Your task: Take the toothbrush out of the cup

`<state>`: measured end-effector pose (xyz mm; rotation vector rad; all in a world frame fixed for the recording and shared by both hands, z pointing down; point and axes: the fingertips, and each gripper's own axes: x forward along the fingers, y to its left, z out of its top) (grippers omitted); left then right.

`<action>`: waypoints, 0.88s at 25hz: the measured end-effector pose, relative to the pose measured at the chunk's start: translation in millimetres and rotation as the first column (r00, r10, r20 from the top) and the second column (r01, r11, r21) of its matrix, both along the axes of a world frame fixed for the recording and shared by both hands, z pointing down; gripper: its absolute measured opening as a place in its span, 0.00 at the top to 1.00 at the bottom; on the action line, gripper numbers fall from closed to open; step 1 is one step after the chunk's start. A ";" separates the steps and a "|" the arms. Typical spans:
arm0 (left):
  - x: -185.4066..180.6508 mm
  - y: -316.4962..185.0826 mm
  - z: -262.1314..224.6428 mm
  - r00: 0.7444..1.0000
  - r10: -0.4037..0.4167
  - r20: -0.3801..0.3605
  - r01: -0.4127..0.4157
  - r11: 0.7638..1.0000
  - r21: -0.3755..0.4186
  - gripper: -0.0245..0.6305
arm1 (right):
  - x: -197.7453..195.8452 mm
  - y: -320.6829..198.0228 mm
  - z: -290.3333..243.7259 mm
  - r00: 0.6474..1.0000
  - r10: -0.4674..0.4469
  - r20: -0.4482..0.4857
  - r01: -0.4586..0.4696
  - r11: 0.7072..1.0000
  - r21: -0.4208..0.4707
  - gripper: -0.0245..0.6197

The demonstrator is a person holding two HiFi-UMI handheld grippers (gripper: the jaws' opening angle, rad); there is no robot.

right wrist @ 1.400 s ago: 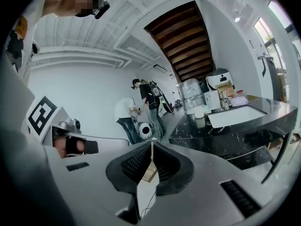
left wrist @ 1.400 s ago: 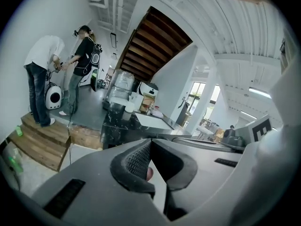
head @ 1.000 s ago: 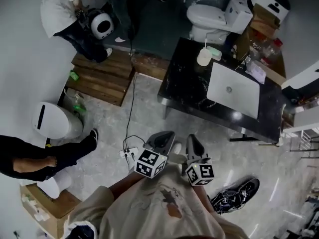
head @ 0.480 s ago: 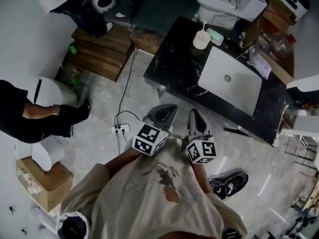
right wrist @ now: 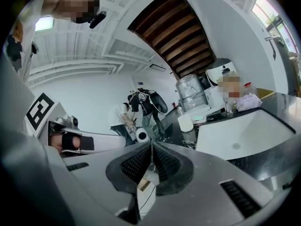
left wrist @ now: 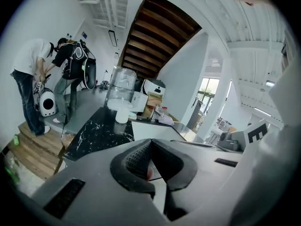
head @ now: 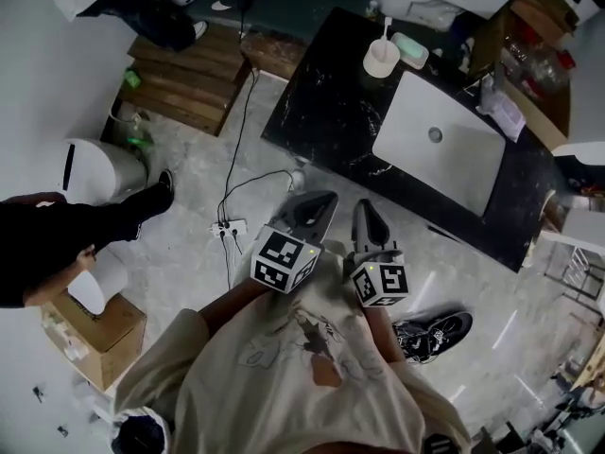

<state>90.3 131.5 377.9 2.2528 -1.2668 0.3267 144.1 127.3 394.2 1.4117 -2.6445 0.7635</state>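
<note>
- Left tool (head: 319,204) and right tool (head: 365,214): both pressed together, empty.
- We have moved closer to the counter (head: 321,121); both tools are short of it.
- Toothbrush (head: 386,28) stands in the cup (head: 381,61) at the far edge, so the approach continues.

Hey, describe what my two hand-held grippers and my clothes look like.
Both the left hand-held gripper and the right hand-held gripper have smooth grey tapering shells. Each carries a white cube with black square markers. Their pads are black and ribbed. You wear a beige shirt.
</note>
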 end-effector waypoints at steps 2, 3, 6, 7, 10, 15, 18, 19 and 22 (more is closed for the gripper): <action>-1.4 -13.4 3.4 1.000 0.004 -0.003 -0.004 1.000 -0.013 0.94 | -0.7 -12.5 -0.6 1.000 0.010 -0.002 -0.010 1.000 -0.003 0.92; -1.8 -20.6 4.8 1.000 0.008 -0.004 -0.008 1.000 -0.019 0.94 | -0.7 -19.4 -1.4 1.000 0.018 -0.003 -0.018 1.000 -0.003 0.92; -2.2 -46.5 3.9 1.000 0.026 -0.013 -0.027 0.999 -0.020 0.94 | -2.7 -44.0 -5.2 0.999 0.044 -0.001 -0.044 0.999 0.001 0.92; -3.3 -56.3 2.0 0.999 0.032 -0.017 -0.032 0.999 -0.017 0.94 | -5.2 -53.3 -7.1 0.999 0.049 -0.001 -0.049 0.999 0.003 0.92; -11.2 -84.4 -5.9 0.999 0.047 -0.026 -0.047 0.999 -0.008 0.94 | -16.2 -79.3 -16.0 0.998 0.061 -0.003 -0.061 0.998 0.013 0.92; -27.3 -131.2 -19.5 0.996 0.088 -0.028 -0.087 0.996 0.024 0.94 | -30.7 -122.3 -33.7 0.996 0.093 -0.012 -0.093 0.995 0.047 0.92; -37.4 -157.4 -26.2 0.993 0.110 -0.036 -0.109 0.993 0.042 0.94 | -38.1 -147.1 -36.9 0.993 0.118 -0.027 -0.116 0.992 0.053 0.92; -41.3 -165.0 -27.8 0.992 0.118 -0.038 -0.116 0.992 0.048 0.94 | -41.1 -154.7 -36.6 0.992 0.124 -0.033 -0.122 0.991 0.051 0.92; -55.1 -184.2 -28.0 0.989 0.144 -0.035 -0.141 0.988 0.064 0.94 | -50.6 -174.9 -33.7 0.986 0.157 -0.047 -0.154 0.986 0.055 0.92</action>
